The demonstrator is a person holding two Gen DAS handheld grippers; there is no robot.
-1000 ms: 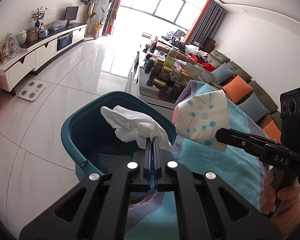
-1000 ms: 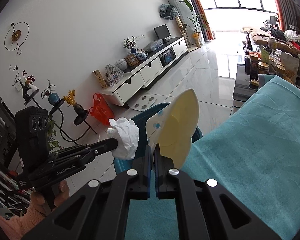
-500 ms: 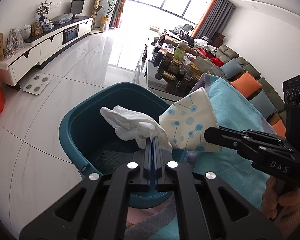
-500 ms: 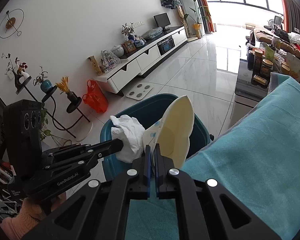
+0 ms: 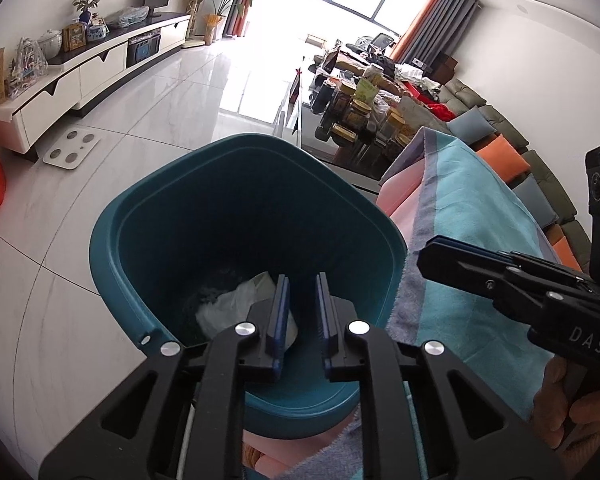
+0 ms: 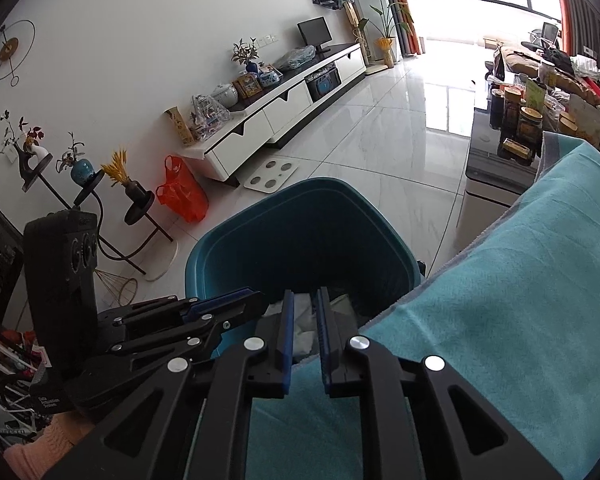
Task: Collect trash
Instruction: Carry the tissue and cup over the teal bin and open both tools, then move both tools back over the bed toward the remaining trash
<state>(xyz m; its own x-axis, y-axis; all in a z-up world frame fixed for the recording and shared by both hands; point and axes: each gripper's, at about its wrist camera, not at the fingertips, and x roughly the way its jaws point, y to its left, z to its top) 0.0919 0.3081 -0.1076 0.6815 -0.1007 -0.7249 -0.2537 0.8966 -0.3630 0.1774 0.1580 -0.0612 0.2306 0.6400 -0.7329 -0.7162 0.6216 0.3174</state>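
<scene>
Inside the teal bin (image 5: 240,216), beside the blanket-covered bench (image 6: 520,280), crumpled white tissue (image 5: 236,304) was seen, partly hidden behind the left tool (image 5: 302,280), both tools' jaws just parted narrowly, nothing held, right tool (image 6: 304,296) likewise, patterned wrapper not clearly made out.

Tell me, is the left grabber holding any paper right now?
No, the left gripper has a clear gap between its fingers with nothing in it, and the white tissue lies down inside the teal bin.
</scene>
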